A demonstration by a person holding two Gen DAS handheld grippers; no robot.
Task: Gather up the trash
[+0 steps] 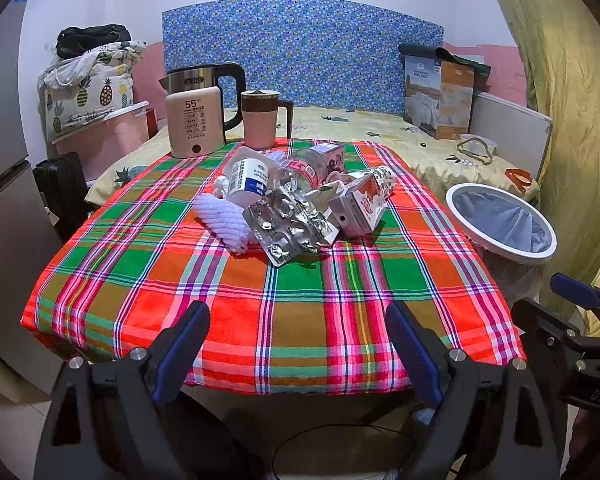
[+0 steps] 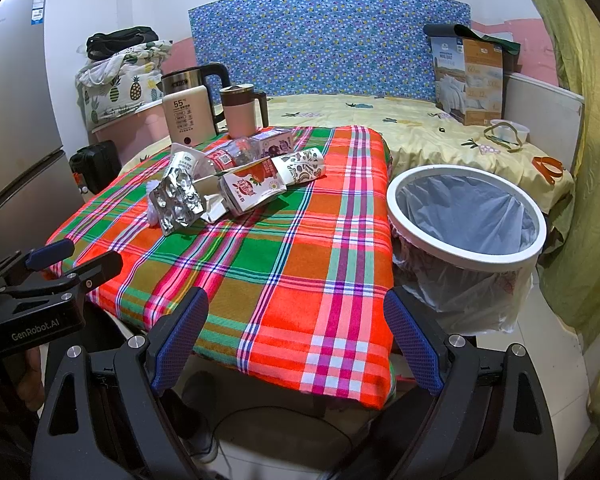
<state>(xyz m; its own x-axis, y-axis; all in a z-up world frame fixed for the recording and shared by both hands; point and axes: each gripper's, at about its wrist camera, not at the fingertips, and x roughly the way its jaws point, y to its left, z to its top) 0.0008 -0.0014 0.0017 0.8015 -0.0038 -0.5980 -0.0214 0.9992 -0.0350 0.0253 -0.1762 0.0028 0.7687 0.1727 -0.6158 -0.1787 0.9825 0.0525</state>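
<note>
Trash (image 1: 296, 200) heaped mid-table — blister pack (image 1: 288, 222) lying flat, skewed diagonally.

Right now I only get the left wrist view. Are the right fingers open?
Observer: Yes. The right gripper has its fingers spread wide, with nothing between them.
Operator: Bin position?
Observer: The trash bin stands close beside the plaid table, on its right. Its clear liner drapes down the outside.
Operator: Trash nearest the bin?
Observer: The patterned paper cup, lying on its side.
</note>
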